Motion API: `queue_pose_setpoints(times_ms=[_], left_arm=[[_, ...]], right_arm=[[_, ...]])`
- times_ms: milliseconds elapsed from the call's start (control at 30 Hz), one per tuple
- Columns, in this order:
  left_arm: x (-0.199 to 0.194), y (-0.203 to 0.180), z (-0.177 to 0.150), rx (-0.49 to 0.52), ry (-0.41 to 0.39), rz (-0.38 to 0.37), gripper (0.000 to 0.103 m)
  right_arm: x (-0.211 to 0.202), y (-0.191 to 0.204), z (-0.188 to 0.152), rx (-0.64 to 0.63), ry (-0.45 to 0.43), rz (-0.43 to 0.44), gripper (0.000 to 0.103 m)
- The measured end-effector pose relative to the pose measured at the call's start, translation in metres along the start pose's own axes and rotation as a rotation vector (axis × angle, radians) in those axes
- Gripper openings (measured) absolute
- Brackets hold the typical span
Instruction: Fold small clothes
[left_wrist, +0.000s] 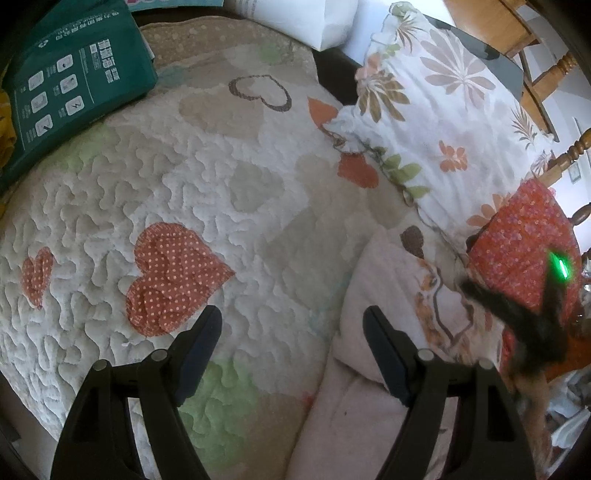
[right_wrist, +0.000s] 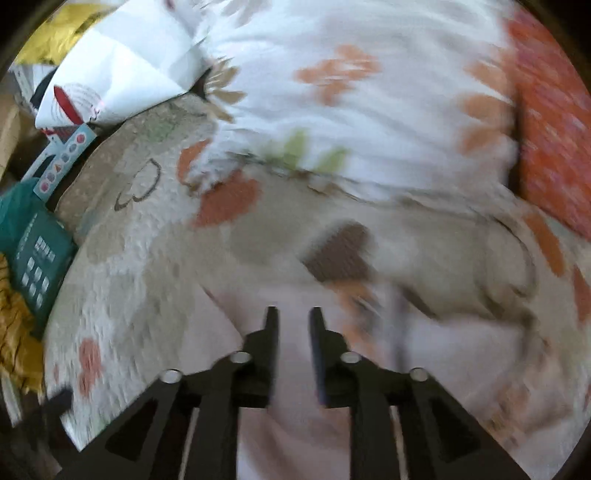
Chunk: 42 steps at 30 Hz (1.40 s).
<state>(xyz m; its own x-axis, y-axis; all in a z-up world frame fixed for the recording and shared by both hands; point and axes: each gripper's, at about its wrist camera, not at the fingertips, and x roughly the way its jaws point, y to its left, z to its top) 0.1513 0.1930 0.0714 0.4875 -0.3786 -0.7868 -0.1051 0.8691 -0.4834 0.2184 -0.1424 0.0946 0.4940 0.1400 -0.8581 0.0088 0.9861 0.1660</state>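
A pale pink small garment (left_wrist: 369, 387) with a brown heart and orange print lies bunched on the heart-patterned quilt (left_wrist: 184, 177), at the lower right of the left wrist view. My left gripper (left_wrist: 291, 317) hangs open and wide just above the quilt, with its right finger over the garment's left edge and nothing between the fingers. The right wrist view is blurred. In it my right gripper (right_wrist: 294, 312) hovers over the same pink garment (right_wrist: 295, 435). A narrow gap shows between its fingers, and no cloth is in that gap. Its dark, blurred body (left_wrist: 543, 325) with a green light shows at the right.
A floral pillow (left_wrist: 436, 103) and a red flowered cloth (left_wrist: 524, 251) lie beyond the garment. A green package (left_wrist: 74, 85) sits at the quilt's far left, and a white paper bag (left_wrist: 314, 18) lies at the back. A wooden chair (left_wrist: 546, 74) stands off the bed at the right.
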Motion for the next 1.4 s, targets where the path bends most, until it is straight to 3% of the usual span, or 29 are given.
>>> queue_pose_setpoints(times_ms=[133, 233, 367, 500, 533, 567, 667, 767, 833, 867, 933, 967, 1167, 1400], left_arm=[[-0.001, -0.004, -0.005, 0.017, 0.004, 0.002, 0.078], [0.0, -0.01, -0.009, 0.028, 0.003, 0.008, 0.079], [0.007, -0.022, -0.015, 0.052, 0.011, 0.017, 0.079], [0.012, -0.034, -0.021, 0.077, 0.023, 0.012, 0.079], [0.014, -0.038, -0.023, 0.086, 0.026, 0.012, 0.079], [0.015, -0.04, -0.024, 0.091, 0.028, 0.013, 0.079], [0.021, -0.046, -0.026, 0.103, 0.04, 0.013, 0.079], [0.023, -0.046, -0.025, 0.103, 0.047, 0.012, 0.079], [0.023, -0.045, -0.024, 0.101, 0.048, 0.02, 0.079], [0.024, -0.044, -0.024, 0.098, 0.051, 0.021, 0.079], [0.025, -0.041, -0.024, 0.089, 0.062, 0.023, 0.079], [0.025, -0.039, -0.025, 0.086, 0.066, 0.021, 0.079], [0.022, -0.036, -0.025, 0.088, 0.061, 0.025, 0.079], [0.025, -0.036, -0.028, 0.098, 0.074, 0.03, 0.079]], right_arm=[[-0.058, -0.072, -0.063, 0.098, -0.003, -0.019, 0.041], [-0.079, -0.107, -0.11, 0.151, 0.016, -0.047, 0.043], [-0.083, -0.129, -0.152, 0.21, 0.023, -0.013, 0.051], [-0.063, -0.123, -0.17, 0.226, 0.023, 0.024, 0.051], [-0.058, -0.118, -0.172, 0.23, 0.032, 0.053, 0.044], [-0.053, -0.113, -0.172, 0.228, 0.057, 0.092, 0.014], [-0.068, -0.094, -0.163, 0.153, 0.021, 0.008, 0.011], [-0.113, -0.079, -0.146, 0.087, -0.109, -0.056, 0.011], [-0.138, -0.071, -0.139, 0.026, -0.199, -0.183, 0.012], [-0.144, -0.069, -0.137, 0.0, -0.234, -0.271, 0.015], [-0.137, -0.075, -0.135, -0.013, -0.214, -0.39, 0.04], [-0.131, -0.08, -0.135, -0.001, -0.183, -0.408, 0.055], [-0.124, -0.112, -0.157, 0.163, -0.147, -0.311, 0.055], [-0.139, -0.168, -0.19, 0.321, -0.151, -0.33, 0.055]])
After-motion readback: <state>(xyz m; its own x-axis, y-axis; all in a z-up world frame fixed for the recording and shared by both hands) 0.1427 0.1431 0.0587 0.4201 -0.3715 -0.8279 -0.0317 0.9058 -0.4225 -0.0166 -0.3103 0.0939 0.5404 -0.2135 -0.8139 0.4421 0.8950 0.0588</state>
